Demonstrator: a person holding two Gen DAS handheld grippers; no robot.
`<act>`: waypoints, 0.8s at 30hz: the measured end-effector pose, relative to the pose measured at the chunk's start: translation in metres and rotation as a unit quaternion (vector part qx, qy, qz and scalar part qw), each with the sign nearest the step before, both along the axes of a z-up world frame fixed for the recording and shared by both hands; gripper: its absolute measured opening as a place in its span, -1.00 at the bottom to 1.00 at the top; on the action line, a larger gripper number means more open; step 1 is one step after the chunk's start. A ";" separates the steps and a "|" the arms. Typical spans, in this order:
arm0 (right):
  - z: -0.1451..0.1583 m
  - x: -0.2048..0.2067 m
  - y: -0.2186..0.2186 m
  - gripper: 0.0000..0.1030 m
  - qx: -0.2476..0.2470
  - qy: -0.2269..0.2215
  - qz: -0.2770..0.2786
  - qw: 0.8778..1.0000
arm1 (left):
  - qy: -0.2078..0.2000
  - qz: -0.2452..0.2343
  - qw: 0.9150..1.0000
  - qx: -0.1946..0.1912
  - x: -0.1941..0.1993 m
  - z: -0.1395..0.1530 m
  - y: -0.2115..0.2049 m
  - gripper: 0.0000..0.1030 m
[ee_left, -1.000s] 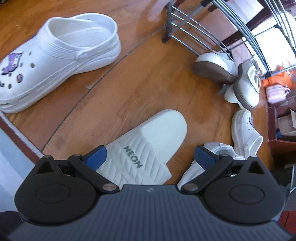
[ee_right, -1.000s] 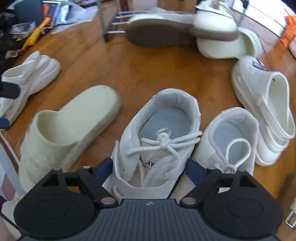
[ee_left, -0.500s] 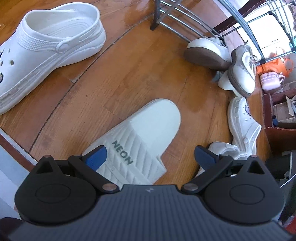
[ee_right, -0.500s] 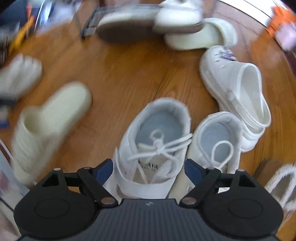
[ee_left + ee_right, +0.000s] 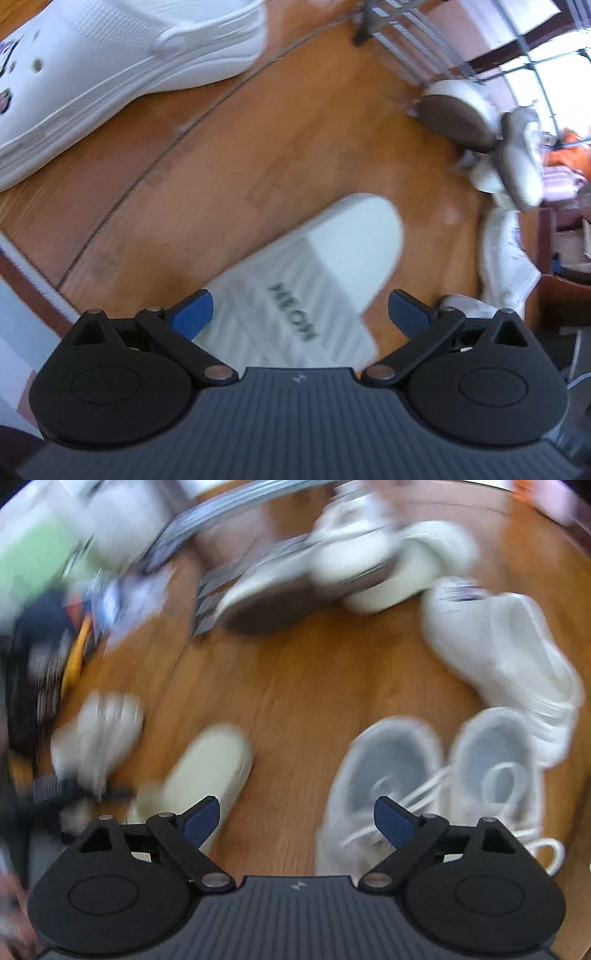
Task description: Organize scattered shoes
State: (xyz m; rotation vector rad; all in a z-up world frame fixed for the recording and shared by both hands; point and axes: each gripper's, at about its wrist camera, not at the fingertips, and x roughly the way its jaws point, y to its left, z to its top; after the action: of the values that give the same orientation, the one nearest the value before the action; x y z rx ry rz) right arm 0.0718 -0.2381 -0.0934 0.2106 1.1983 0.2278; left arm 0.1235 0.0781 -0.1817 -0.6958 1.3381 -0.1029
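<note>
- The left wrist view was smeared; a white clog (image 5: 122,70) at upper left ran off the frame edge, its charms barely legible
- The left gripper (image 5: 300,308) had its blue fingers (image 5: 194,314) spread wide and released, straddling a white slide (image 5: 314,280) marked NEON on the wooden floor (image 5: 229,162); whether a pad touched the slide could not be told
- A metal shoe rack (image 5: 402,40) and overturned shoes (image 5: 491,140) lay at upper right, blurred
- The right wrist view was more blurred still; clutter at left was unreadable
- The right gripper (image 5: 297,818) was released, nothing between its fingers; the cream slide (image 5: 207,771) lay left, the white sneakers (image 5: 436,775) right, partly behind one finger
</note>
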 end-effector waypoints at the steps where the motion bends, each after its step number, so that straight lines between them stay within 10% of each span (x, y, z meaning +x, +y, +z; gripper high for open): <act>1: -0.006 -0.001 0.014 0.77 0.009 0.008 0.020 1.000 | 0.003 0.001 1.000 0.001 0.000 -0.004 0.000 1.00; 7: -0.017 0.005 0.043 0.77 0.008 0.026 0.055 0.998 | 0.011 -0.008 1.000 -0.004 0.001 -0.009 -0.003 1.00; 16: -0.001 0.015 -0.032 0.77 0.076 -0.010 -0.118 0.990 | -0.002 -0.018 0.999 -0.039 0.000 -0.001 -0.017 1.00; 24: 0.005 -0.008 -0.098 0.78 0.052 -0.060 -0.238 0.968 | -0.111 -0.066 0.990 0.065 -0.012 0.068 -0.053 1.00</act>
State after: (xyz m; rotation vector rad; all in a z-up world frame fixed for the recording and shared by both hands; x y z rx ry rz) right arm 0.0635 -0.3366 -0.0887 0.5607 0.9839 -0.1177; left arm 0.1119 0.0251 -0.1141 -0.4708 1.1647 -0.1909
